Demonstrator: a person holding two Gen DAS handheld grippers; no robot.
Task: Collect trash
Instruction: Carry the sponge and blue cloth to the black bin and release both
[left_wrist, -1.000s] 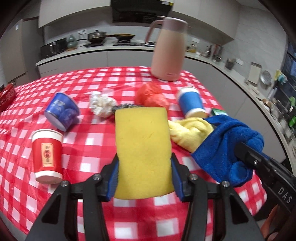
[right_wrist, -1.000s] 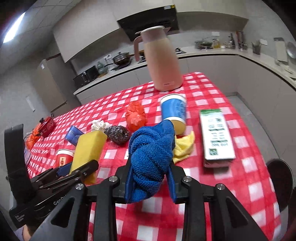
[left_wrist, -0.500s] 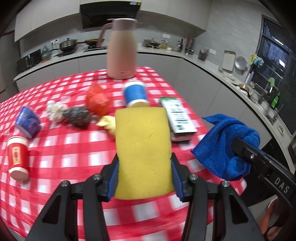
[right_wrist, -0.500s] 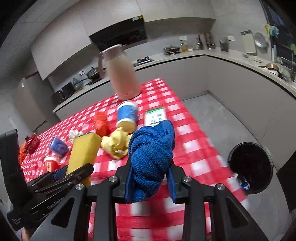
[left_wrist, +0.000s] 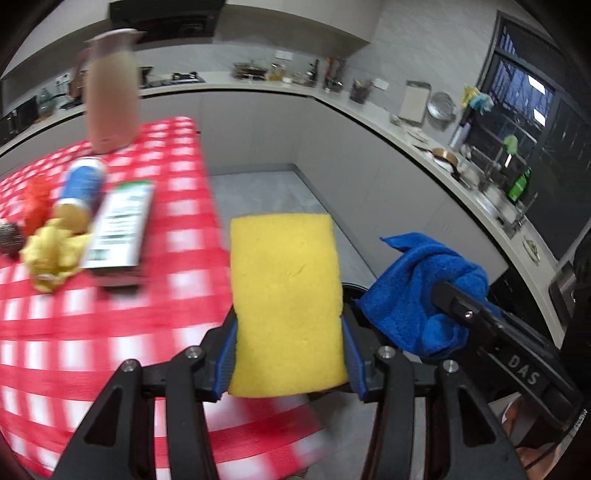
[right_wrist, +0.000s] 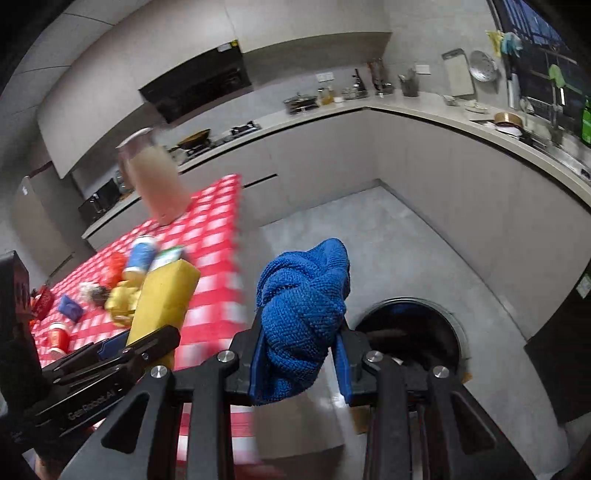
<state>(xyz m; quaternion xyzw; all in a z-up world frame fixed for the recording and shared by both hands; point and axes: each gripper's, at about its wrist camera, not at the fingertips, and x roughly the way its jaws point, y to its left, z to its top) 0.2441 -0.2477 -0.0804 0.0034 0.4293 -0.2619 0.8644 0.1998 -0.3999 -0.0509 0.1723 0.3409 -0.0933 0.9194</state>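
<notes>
Left gripper (left_wrist: 288, 363) clamped on yellow sponge (left_wrist: 286, 306), blue pads pressed flat against both long edges, sponge standing upright out of the jaws. Right gripper (right_wrist: 300, 363) closed on bunched blue cloth (right_wrist: 303, 310), wad bulging above the pads with a loose corner poking up. Both loads held out past the edge of the worktop (left_wrist: 110, 332), over grey floor. Just beyond the right gripper, on the floor: round dark trash bin (right_wrist: 439, 321), mouth open, interior partly hidden behind the gripper frame; only a sliver of its rim visible in the left wrist view between sponge and cloth. Further back on the red-checked worktop, blurred: crumpled yellow item (left_wrist: 51, 254), flat green-and-white box (left_wrist: 118, 229), blue cup on its side (left_wrist: 83, 184), orange-red lump (left_wrist: 35, 199), dark scourer at frame edge, pink jug (left_wrist: 110, 92) at the far end. Kitchen counter and dark window beyond. Judged: carry phase, release not yet due. Risks noted: sponge apparently offset to the worktop side of the bin, so an early release likely to land it on the floor; cloth liable to snag on a pad or drape over the rim when the jaws part; strong motion blur suggesting a fast swing, hence possible overshoot or one gripper knocking the other, being close together.
</notes>
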